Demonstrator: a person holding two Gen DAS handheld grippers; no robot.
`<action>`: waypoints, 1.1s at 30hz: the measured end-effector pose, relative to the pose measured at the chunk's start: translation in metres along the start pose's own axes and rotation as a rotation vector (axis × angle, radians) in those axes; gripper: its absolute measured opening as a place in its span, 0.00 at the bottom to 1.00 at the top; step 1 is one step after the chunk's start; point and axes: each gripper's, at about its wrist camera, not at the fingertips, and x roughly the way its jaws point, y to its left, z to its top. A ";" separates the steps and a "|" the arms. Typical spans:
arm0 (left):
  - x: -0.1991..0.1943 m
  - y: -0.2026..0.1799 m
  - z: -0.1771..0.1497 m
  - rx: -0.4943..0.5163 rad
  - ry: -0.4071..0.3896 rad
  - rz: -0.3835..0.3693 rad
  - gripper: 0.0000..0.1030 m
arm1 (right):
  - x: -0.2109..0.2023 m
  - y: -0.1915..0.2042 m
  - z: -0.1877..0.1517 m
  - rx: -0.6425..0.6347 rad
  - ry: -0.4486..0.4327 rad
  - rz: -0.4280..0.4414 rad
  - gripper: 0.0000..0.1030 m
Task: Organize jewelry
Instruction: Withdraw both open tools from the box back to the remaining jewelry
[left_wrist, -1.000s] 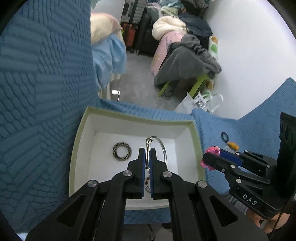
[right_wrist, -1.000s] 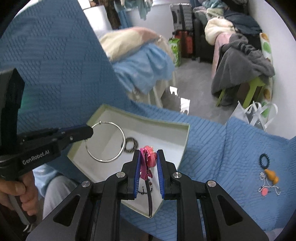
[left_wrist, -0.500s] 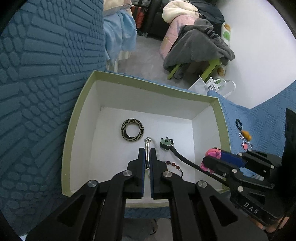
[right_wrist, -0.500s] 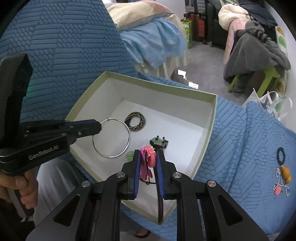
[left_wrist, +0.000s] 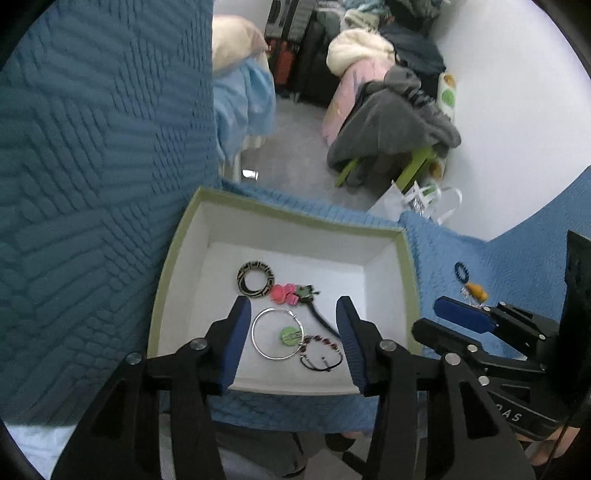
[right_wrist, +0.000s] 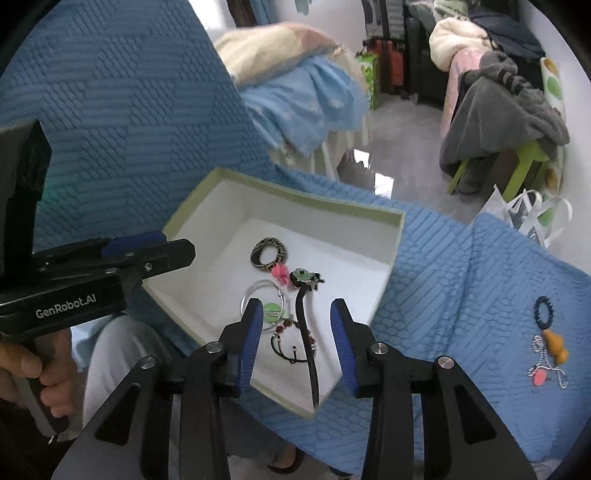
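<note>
Holding both tools spread wide and empty, you had the left gripper (left_wrist: 291, 332) low and centre in its own view and the right gripper (right_wrist: 295, 334) likewise in its own, each poised over the near edge of the box (left_wrist: 173, 258). Neither claw gripped anything; their blue pads stood well apart, which suits a release over the box.

Inside the box, the pieces lay loose on the white floor. The patterned ring (left_wrist: 256, 283) sat toward the upper left of the floor, the pink flower piece (left_wrist: 283, 293) just beside it, and the silver hoop (left_wrist: 277, 333) lay flat nearer you, around a small green disc (left_wrist: 291, 334). The dark beaded bracelet (left_wrist: 320, 352) rested at the hoop's lower right, and a black hair stick (right_wrist: 306, 332) ran from the flower end toward the box's near corner.

You had more to collect, I judge: at the right of the right wrist view, a dark small ring (right_wrist: 544, 312), an orange charm (right_wrist: 554, 345) and a silver chain piece (right_wrist: 546, 365) lay on the blue quilt (right_wrist: 461, 277), well apart from the box.
</note>
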 end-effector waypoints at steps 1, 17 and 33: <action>-0.010 -0.005 0.001 0.001 -0.021 -0.003 0.47 | -0.012 -0.001 0.001 -0.002 -0.022 -0.003 0.35; -0.107 -0.083 0.008 0.037 -0.234 -0.040 0.47 | -0.141 -0.026 -0.008 -0.007 -0.239 -0.051 0.35; -0.117 -0.145 -0.017 0.099 -0.254 -0.138 0.47 | -0.207 -0.104 -0.071 0.145 -0.302 -0.250 0.35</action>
